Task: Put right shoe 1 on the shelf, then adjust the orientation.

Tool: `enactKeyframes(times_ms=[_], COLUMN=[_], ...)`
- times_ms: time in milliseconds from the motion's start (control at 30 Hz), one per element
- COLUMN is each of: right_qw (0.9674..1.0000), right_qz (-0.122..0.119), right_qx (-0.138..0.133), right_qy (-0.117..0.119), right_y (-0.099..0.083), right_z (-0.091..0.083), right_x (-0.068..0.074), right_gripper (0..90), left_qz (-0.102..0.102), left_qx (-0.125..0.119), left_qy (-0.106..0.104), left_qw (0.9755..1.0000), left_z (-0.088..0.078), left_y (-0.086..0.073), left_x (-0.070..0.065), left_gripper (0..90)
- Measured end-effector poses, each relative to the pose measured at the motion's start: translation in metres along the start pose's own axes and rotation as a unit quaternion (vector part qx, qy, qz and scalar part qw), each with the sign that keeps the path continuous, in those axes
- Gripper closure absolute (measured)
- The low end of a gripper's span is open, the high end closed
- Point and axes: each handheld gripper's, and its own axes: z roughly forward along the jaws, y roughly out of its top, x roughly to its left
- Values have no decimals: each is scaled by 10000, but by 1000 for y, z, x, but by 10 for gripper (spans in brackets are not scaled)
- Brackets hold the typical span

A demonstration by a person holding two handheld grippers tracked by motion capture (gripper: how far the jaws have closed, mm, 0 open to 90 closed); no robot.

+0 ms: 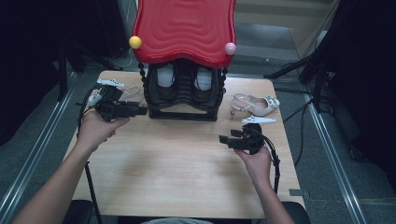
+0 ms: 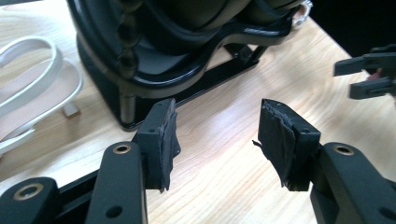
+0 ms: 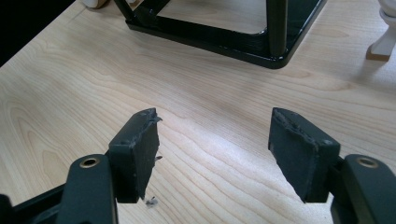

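Black two-tier shoe rack (image 1: 183,93) under a wavy red plastic top (image 1: 184,29) stands at the wooden table's (image 1: 187,177) far edge. Nearer, right gripper (image 1: 227,140) and left gripper (image 1: 141,110) gape empty; beige heeled sandal (image 1: 254,105) lies right.

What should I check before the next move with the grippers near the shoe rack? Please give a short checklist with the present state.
1. Left gripper open and holding nothing: ok.
2. Right gripper open and holding nothing: ok.
3. Shoe rack upright on the table: ok.
4. White heeled shoe lies free on the table to the right of the rack, apart from both grippers: ok.
5. White shoe lies beside the rack's left side, within the left gripper's view: ok.
6. Free space for another shoe on the rack's shelves: cannot tell, the red top covers them.
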Motion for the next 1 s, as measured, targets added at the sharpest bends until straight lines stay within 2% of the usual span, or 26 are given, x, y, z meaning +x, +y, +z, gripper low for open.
enactKeyframes(times_ms=[67, 167, 300, 433, 500, 600, 633, 667, 733, 833, 900, 1000], right_qw=[10000, 9999, 9999, 9999, 9998, 9998, 9998, 9999, 9998, 9997, 9995, 9995], right_qz=[30, -36, 5, 20, 70, 68, 48, 43, 43, 59, 120, 162], right_qx=[-19, -115, -169, -136, -167, -176, -167, -151, -143, -151, -251, -237], right_qy=[23, -61, -27, -58, -52, -46, -48, -72, -88, -194, -169, -149], right_y=[-1, -2, -2, -3, -3, -3, -3, -3, -4, -4, -6, -7], right_z=[0, -1, -3, -2, -1, -1, -1, -1, -1, -1, -3, -3], right_x=[-1, -1, -3, -5, -6, -6, -6, -6, -6, -6, -7, -7], right_gripper=[352, 367, 371, 371, 372, 373, 373, 373, 374, 383, 395, 393], left_qz=[40, -59, -156, -203, -290, -321, -392, -419, -494, -618, -577, -641], left_qx=[79, 19, 52, 140, 143, 94, 39, 17, -35, -83, -59, -79], left_qy=[109, 50, 61, 129, 122, 169, 187, 208, 302, 417, 576, 647], left_qw=[9999, 10000, 9998, 9996, 9994, 9993, 9991, 9989, 9983, 9972, 9967, 9958], left_z=[3, 6, 12, 17, 17, 16, 16, 15, 16, 19, 20, 20], left_y=[-2, -5, -10, -14, -15, -15, -15, -15, -16, -17, -16, -12], left_x=[4, 11, 21, 29, 34, 38, 43, 46, 52, 63, 70, 78], left_gripper=[477, 495, 528, 614, 649, 707, 707, 744, 811, 850, 887, 900])
